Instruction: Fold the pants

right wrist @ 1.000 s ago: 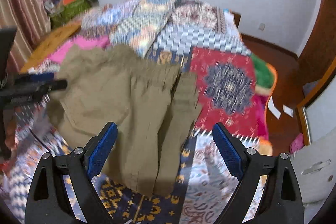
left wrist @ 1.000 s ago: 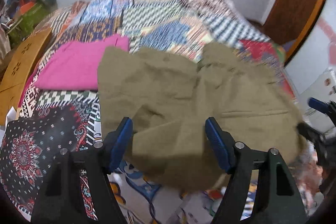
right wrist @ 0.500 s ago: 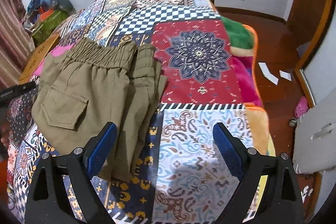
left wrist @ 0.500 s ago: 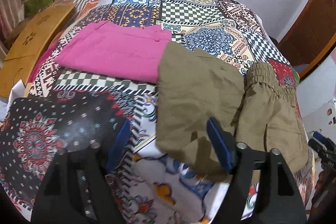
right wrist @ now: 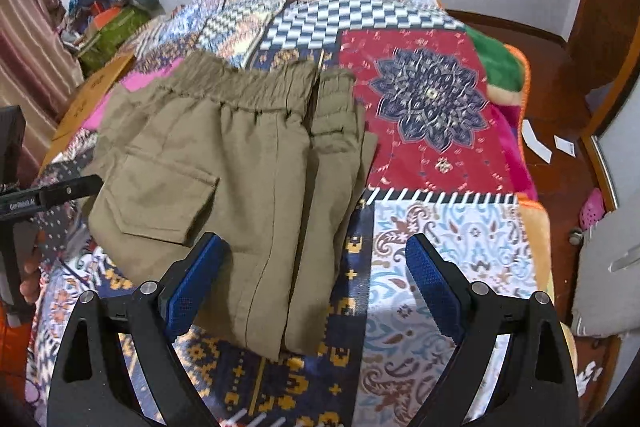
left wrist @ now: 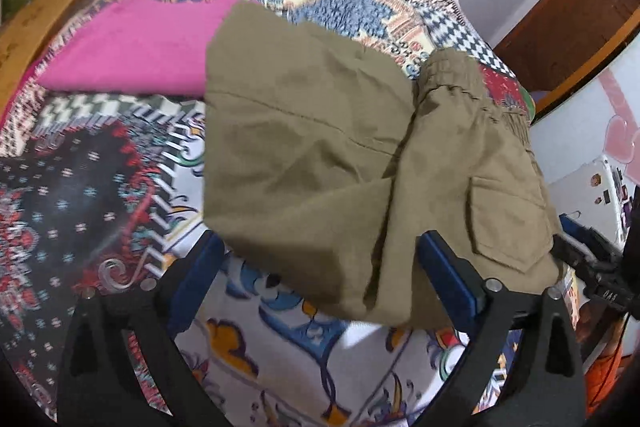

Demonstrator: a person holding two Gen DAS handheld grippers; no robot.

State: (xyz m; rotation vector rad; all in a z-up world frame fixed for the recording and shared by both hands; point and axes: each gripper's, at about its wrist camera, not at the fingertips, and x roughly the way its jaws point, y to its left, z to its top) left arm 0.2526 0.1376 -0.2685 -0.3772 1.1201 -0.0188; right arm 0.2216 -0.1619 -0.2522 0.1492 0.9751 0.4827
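Observation:
Olive-khaki pants lie folded on the patchwork bedspread, elastic waistband toward the far side and a cargo pocket facing up. They also show in the right wrist view. My left gripper is open and empty, its blue pads on either side of the pants' near edge. My right gripper is open and empty, hovering above the near hem of the pants. The right gripper's tip shows at the right edge of the left wrist view.
A folded pink garment lies on the bed to the left of the pants. The patchwork bedspread covers the bed. A wooden board and piled clothes sit at the far left. A wooden door stands at the right.
The pants went from being held up and swinging to lying flat and folded on the bed. Both grippers are open and have drawn back toward the near edge.

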